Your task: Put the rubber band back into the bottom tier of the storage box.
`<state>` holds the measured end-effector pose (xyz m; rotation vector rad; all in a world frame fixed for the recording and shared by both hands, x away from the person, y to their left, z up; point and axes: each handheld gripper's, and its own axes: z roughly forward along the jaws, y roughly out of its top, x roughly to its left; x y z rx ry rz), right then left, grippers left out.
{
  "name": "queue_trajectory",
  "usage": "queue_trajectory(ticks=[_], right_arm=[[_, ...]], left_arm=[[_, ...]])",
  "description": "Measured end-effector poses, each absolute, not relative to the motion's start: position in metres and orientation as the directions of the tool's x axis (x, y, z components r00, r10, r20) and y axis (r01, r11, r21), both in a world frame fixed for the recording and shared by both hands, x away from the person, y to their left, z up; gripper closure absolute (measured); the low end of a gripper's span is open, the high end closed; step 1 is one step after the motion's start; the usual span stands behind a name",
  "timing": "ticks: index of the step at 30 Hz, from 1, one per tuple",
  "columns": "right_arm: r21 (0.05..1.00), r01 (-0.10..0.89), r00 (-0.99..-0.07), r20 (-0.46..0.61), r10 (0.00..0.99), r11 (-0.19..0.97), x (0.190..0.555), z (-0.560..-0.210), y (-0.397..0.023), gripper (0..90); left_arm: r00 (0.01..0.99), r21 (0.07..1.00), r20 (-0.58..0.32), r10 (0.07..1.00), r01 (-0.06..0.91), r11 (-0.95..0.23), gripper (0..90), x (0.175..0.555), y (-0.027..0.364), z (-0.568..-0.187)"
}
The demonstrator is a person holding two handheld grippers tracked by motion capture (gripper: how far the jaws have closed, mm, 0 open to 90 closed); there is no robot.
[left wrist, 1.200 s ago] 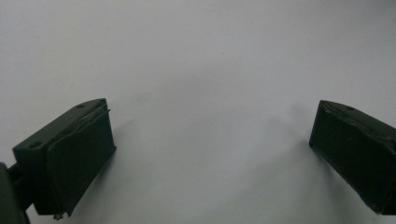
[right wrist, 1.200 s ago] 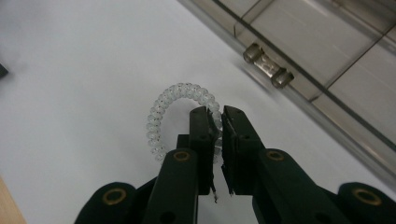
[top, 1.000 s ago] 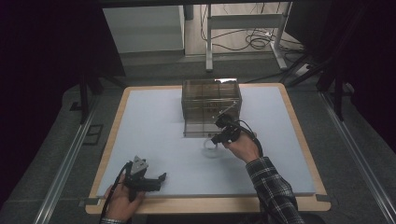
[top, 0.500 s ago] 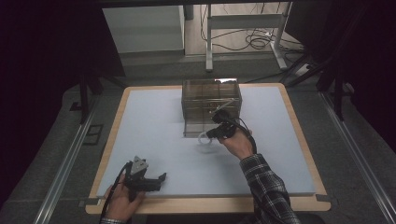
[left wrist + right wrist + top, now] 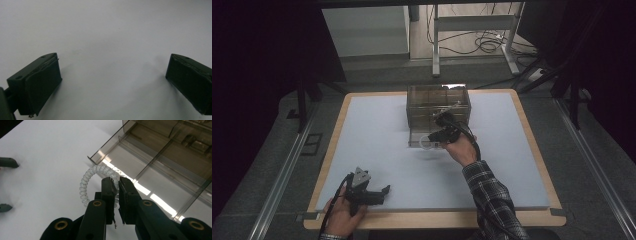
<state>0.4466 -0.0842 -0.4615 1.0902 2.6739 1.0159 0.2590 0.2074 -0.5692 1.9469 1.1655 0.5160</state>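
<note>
A clear spiral hair tie hangs as a ring from my right gripper, whose jaws are shut on its coil. It hovers over the front edge of an open drawer pulled out of a smoky transparent drawer box. In the high view the right gripper holds the hair tie at the drawer's front. My left gripper rests low near the table's front left edge, jaws wide open, with bare white surface between its fingers.
The white mat lies on a wood-rimmed table. The drawer has thin dividers forming several compartments. Dark floor, metal rails and a stand with cables lie beyond the table.
The right gripper with the hair tie has moved left and slightly toward the drawer's front edge. The left gripper has stayed still.
</note>
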Motion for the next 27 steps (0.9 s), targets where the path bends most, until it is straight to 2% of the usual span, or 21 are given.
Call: queue_trajectory(ticks=[27], right_arm=[[0.638,0.612,-0.693,0.145,0.707,0.469,0.476,-0.477,-0.06,81.6]], left_arm=[[0.493,0.796,-0.052,0.868,0.546,-0.263,0.0,0.259,0.207,-0.569]])
